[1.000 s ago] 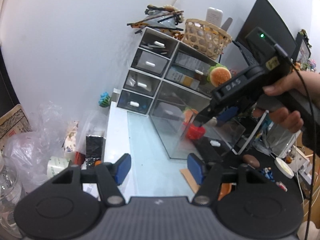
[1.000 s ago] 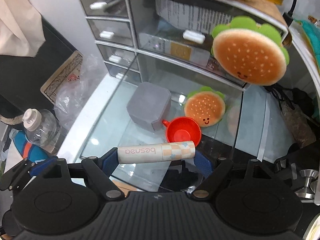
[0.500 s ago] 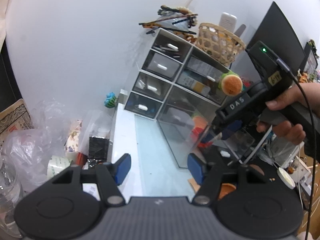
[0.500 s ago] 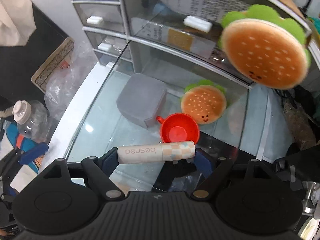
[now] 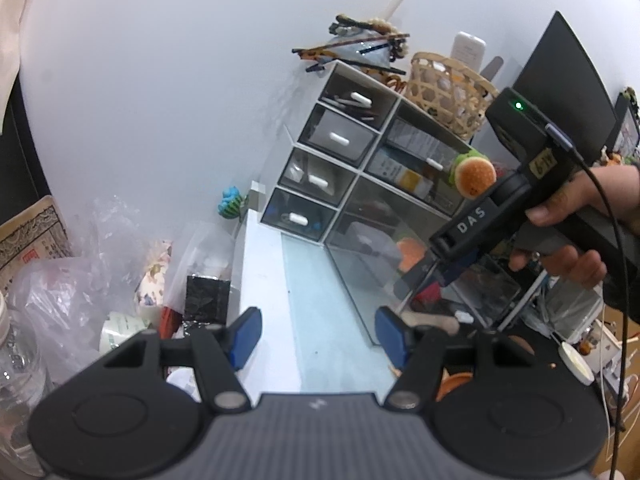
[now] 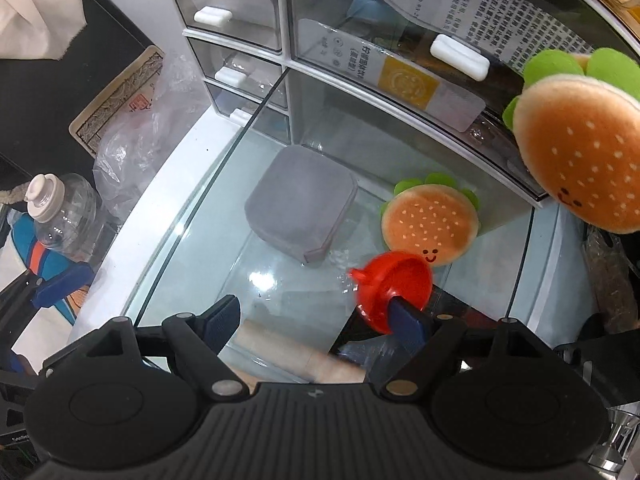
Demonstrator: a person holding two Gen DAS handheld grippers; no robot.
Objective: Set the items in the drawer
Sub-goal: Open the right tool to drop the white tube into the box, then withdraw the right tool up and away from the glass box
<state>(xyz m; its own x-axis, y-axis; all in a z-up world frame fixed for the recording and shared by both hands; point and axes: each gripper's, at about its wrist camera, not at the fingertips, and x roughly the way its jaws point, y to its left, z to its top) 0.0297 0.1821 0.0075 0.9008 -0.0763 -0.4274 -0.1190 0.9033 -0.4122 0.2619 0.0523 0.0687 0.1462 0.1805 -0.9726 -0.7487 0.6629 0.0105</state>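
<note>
The clear drawer [image 6: 188, 216] is pulled out of the white drawer unit [image 5: 352, 160]. Inside lie a grey pouch [image 6: 300, 204], a burger plush [image 6: 430, 224] and a red funnel [image 6: 394, 290]. The cream tube [image 6: 296, 346] lies on the drawer floor at its near end, just below my right gripper [image 6: 316, 320], which is open and empty above it. Part of the tube [image 5: 434, 320] also shows in the left wrist view. My left gripper [image 5: 320, 338] is open with nothing in it, over the white desk [image 5: 260, 280], left of the drawer.
A second burger plush [image 6: 580, 160] hangs at the unit's right front. A woven basket [image 5: 444, 92] and sticks sit on top of the unit. Plastic bags [image 5: 80, 280] and a clear bottle [image 6: 64, 216] crowd the desk's left side. A hand [image 5: 560, 252] holds the right tool.
My right gripper has opened and let go of the cream tube, which now lies on the drawer floor. The left gripper has drawn back from the unit, still open.
</note>
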